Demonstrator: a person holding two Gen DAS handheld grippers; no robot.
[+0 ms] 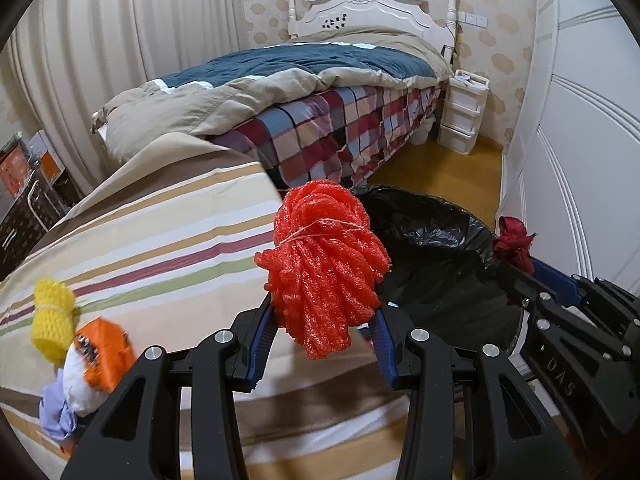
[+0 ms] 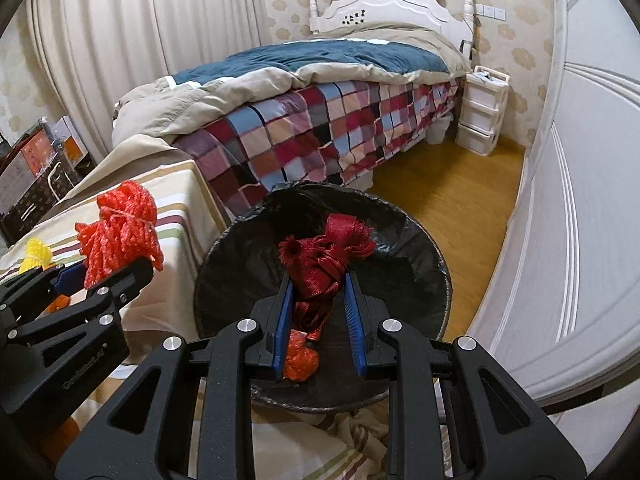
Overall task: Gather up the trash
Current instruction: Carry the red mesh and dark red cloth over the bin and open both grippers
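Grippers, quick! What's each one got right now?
Left gripper: closed on the orange-red foam net bundle.
Right gripper: closed on the dark red ribbon bundle, above the black-lined trash bin.

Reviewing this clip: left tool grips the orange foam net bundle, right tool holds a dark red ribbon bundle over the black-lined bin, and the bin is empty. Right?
Not quite: the bin is not empty. The right wrist view shows an orange scrap already lying inside it. The rest stands: the left tool grips the orange foam net bundle, and the right tool holds the dark red ribbon bundle over the bin.
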